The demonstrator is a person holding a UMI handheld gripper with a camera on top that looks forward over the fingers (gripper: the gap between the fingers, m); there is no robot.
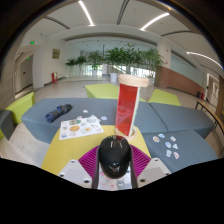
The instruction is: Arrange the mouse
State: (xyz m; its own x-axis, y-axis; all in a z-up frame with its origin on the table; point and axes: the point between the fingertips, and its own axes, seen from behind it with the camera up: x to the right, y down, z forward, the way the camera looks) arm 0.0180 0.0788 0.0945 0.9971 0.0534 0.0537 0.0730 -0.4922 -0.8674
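Observation:
A black computer mouse (114, 155) sits between my gripper's (113, 163) two fingers, whose magenta pads (88, 159) press against its sides. The mouse is held above a table with yellow, grey-blue and pink patches (70, 150). A tall red and white cup-like cylinder (127, 104) stands just beyond the mouse, ahead of the fingers.
A white sheet with small coloured pictures (81, 126) lies ahead to the left. A dark object (58, 113) lies further left. Small white pieces (168, 144) are scattered to the right. Green plants (115, 58) stand at the far side of the hall.

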